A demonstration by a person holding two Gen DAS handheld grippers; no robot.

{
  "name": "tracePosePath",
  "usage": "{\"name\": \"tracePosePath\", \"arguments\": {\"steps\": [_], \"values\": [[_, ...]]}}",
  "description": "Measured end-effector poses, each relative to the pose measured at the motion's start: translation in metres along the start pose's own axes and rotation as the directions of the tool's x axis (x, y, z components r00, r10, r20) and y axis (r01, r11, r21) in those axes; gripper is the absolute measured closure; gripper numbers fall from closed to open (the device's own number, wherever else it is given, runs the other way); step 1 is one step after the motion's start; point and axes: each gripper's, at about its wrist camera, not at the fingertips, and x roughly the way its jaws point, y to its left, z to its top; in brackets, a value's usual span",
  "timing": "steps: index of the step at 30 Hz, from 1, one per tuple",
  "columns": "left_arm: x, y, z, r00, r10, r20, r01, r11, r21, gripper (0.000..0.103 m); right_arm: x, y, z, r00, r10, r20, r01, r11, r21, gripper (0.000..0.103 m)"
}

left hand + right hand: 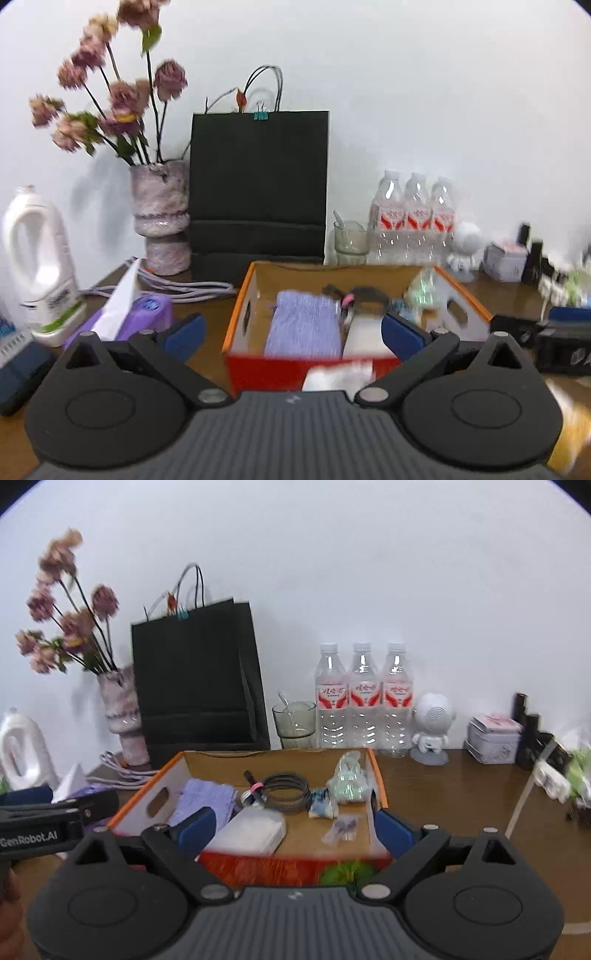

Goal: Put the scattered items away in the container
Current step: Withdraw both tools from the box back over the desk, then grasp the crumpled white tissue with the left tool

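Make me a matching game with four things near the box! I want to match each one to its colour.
Things:
1. paper bag
2. folded cloth
3. toy figure
4. coiled cable

Colours:
A. white
B. black, with a pink tie
C. lilac
D. dark, plain, clipped at the top

Pairs: 1-D, 2-C, 3-A, 4-B

The right gripper stood with its jaws wide apart and nothing between them, above the near red wall of the cardboard box. Inside lay a purple cloth at 9 o'clock, a coiled black cable in the middle, and a white packet near the front. At 12 o'clock behind the box stood three water bottles.
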Motion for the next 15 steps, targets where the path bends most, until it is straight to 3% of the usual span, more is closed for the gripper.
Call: {"name": "tracePosePath", "arguments": {"steps": [2, 4, 9, 12, 15], "values": [[-0.024, -0.003, -0.024, 1.000, -0.007, 0.003, 0.007, 1.000, 0.023, 0.000, -0.026, -0.002, -0.024, 0.999, 0.031, 0.007, -0.031, 0.999, 0.024, 0.009], [-0.048, -0.003, -0.049, 1.000, -0.016, 0.003, 0.016, 1.000, -0.014, 0.000, -0.050, -0.002, -0.052, 0.999, 0.040, 0.007, -0.040, 0.999, 0.030, 0.009], [-0.087, 0.000, -0.108, 0.996, 0.001, -0.094, -0.009, 0.996, -0.087, 0.000, -0.102, 0.005, -0.129, 0.999, -0.033, -0.035, 0.033, 0.999, -0.009, 0.007], [-0.093, -0.002, -0.122, 0.989, 0.012, -0.146, -0.020, 0.998, -0.056, 0.000, -0.123, 0.005, -0.154, 0.997, -0.051, -0.055, 0.047, 0.997, -0.064, 0.007], [-0.090, -0.004, -0.123, 0.989, 0.020, -0.149, -0.027, 0.999, -0.045, 0.000, -0.123, -0.007, -0.158, 0.993, -0.090, -0.074, 0.087, 0.996, -0.034, 0.007]]}}
